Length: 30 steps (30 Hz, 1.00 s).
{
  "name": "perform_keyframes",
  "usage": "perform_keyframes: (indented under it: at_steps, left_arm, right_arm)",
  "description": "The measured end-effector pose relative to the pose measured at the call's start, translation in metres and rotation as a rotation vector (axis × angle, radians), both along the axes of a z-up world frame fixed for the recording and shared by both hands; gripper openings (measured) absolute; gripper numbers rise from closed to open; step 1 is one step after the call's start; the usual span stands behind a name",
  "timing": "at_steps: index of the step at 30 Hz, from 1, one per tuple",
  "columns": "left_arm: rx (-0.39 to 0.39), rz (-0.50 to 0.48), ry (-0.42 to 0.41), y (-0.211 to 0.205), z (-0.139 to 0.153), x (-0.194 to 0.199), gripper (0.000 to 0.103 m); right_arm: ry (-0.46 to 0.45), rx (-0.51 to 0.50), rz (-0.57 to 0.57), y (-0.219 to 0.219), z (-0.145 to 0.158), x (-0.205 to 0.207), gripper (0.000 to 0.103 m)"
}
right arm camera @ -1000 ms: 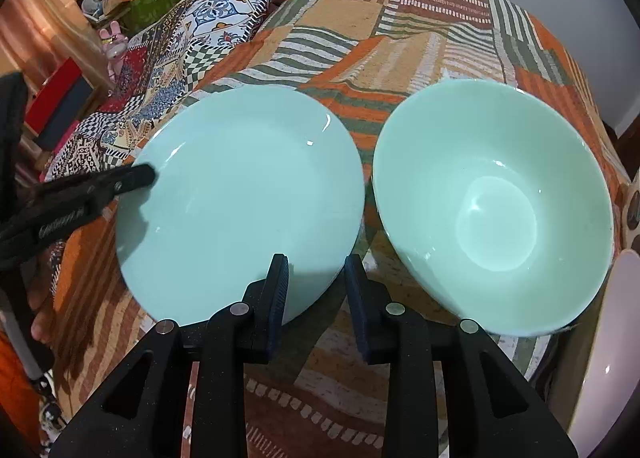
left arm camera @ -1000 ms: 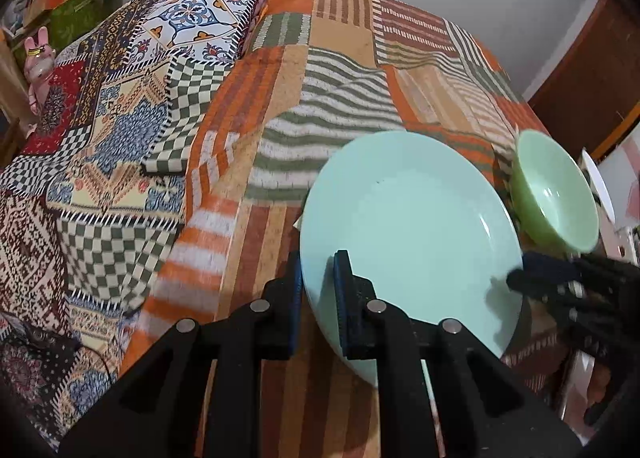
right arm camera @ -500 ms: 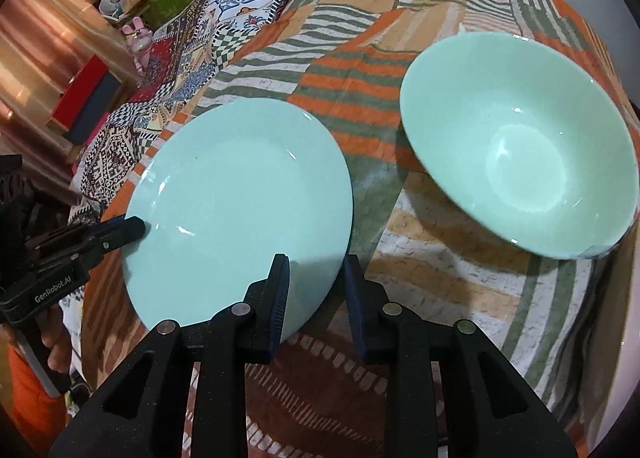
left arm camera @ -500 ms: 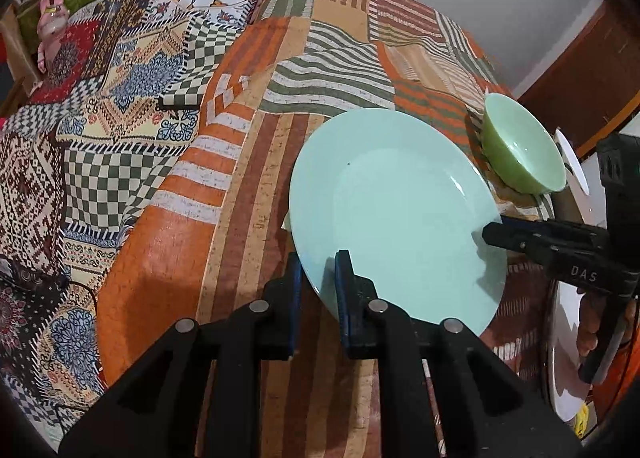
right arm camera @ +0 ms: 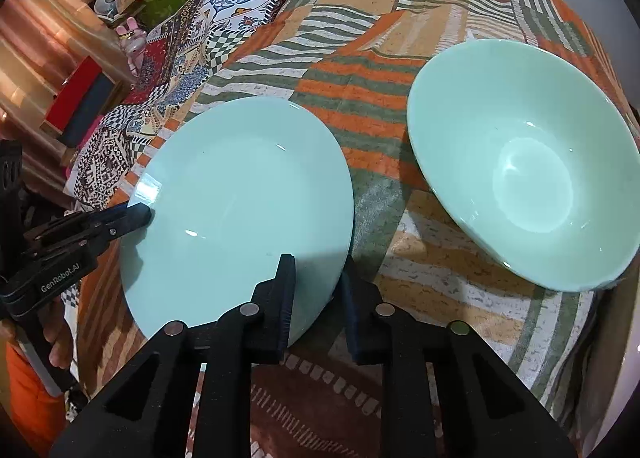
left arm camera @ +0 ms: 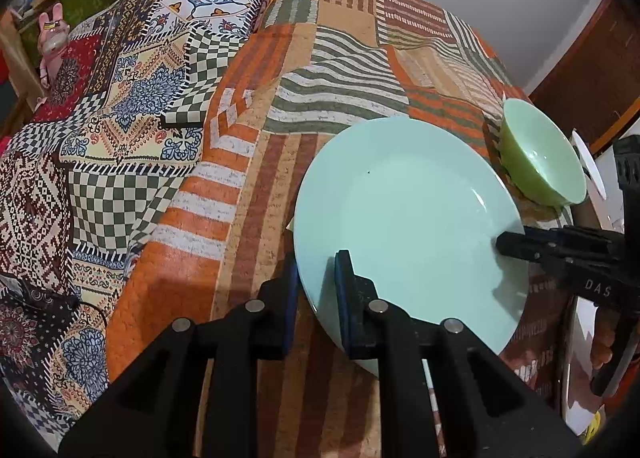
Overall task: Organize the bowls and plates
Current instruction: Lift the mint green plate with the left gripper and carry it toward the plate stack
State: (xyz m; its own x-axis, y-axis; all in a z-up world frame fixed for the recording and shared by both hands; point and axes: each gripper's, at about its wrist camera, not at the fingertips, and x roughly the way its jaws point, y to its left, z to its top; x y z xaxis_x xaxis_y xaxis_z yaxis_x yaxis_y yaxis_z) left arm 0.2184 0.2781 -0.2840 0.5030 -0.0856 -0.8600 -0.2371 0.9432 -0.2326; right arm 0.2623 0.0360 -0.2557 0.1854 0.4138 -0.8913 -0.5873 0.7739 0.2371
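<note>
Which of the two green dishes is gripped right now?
The flat plate; both grippers, left and right, pinch its rim. The deep bowl beside it sits untouched.

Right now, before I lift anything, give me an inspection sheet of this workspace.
Surface: patchwork striped cloth covers the table; it looks wrinkled.
Job's things: pale green plate to the left of the green bowl, with a gap between them; both look empty.
Clutter: a patterned cushion lies at the far left edge.
Grippers: left claw straddles the plate's near-left rim; right claw straddles the rim on the side nearer the bowl. Whether the pads press the rim, cannot tell.
Cables: a thin dark cable lies on the left fabric.
Surroundings: pink rabbit figure, red box, white wall.
</note>
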Motion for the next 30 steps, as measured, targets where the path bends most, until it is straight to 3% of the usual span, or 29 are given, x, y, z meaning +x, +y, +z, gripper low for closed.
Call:
perform_keyframes:
  at_steps: [10,23,30]
  left_arm:
    - [0.032,-0.012,-0.063,-0.024,0.028,-0.028,0.019]
    - [0.063,-0.070,-0.189,-0.069,0.103,-0.074,0.019]
    - [0.061,-0.111,-0.226,-0.103,0.129,-0.099,0.019]
  right_arm:
    - [-0.055,0.040,-0.029,-0.023,0.026,-0.017,0.020]
    - [-0.173,0.134,-0.072,-0.069,0.084,-0.062,0.020]
    - [-0.221,0.166,-0.103,-0.104,0.107,-0.087,0.020]
